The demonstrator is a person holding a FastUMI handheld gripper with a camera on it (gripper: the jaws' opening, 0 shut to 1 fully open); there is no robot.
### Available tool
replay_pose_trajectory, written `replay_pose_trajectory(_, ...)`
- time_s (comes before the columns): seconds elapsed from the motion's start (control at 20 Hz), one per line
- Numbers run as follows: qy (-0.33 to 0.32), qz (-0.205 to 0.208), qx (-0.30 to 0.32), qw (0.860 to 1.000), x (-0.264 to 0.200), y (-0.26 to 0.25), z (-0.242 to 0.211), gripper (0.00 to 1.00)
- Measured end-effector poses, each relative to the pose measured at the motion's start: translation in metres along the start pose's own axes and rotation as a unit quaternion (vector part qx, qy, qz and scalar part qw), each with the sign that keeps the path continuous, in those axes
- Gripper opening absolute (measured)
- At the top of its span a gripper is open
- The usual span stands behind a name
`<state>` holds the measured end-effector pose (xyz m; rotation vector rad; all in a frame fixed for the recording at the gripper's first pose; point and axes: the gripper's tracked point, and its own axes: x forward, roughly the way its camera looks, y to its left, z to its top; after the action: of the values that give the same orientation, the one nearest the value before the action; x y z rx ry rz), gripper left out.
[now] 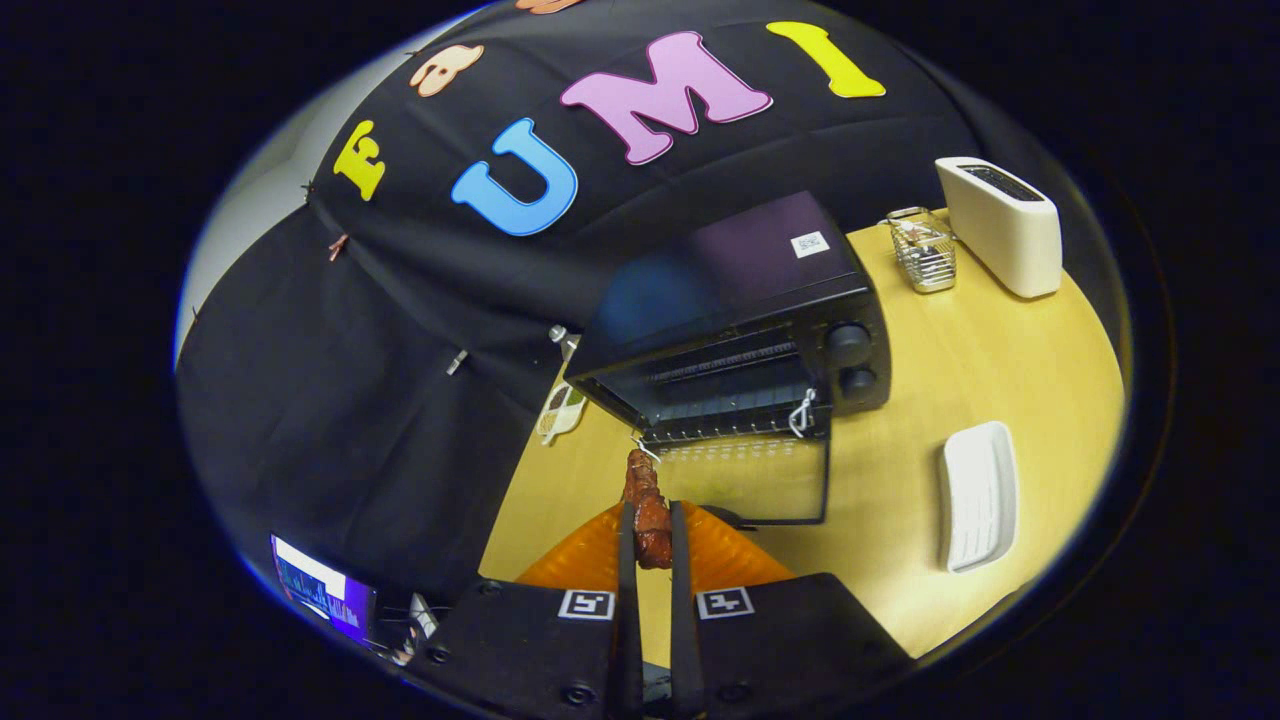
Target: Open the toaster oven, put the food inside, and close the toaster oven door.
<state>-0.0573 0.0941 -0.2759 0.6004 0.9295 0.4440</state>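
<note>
We see the gripper (651, 535) clenched on a reddish-brown skewer of meat (646, 505) — both fingers pressing it — just before the black toaster oven (740, 320), door open flat, mid yellow wooden worktop (1000, 370).

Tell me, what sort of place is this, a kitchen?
More likely a mock kitchen corner in a recording booth: a toaster oven with its door open and a white toaster stand on a wooden table against black cloth. The gripper holds a piece of food.

Gripper (651, 530) body is two chunky black blocks, each with a square black-and-white tag on top, plus round screws near the bottom corners.
</note>
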Motion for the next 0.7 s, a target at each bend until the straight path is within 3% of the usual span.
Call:
replay_pose_trajectory(0.5,-0.052,-0.066,0.047,0.995,0.122,-0.028,0.019,0.15)
replay_pose_trajectory(0.7,-0.077,-0.071,0.074,0.992,0.156,-0.043,0.035,0.15)
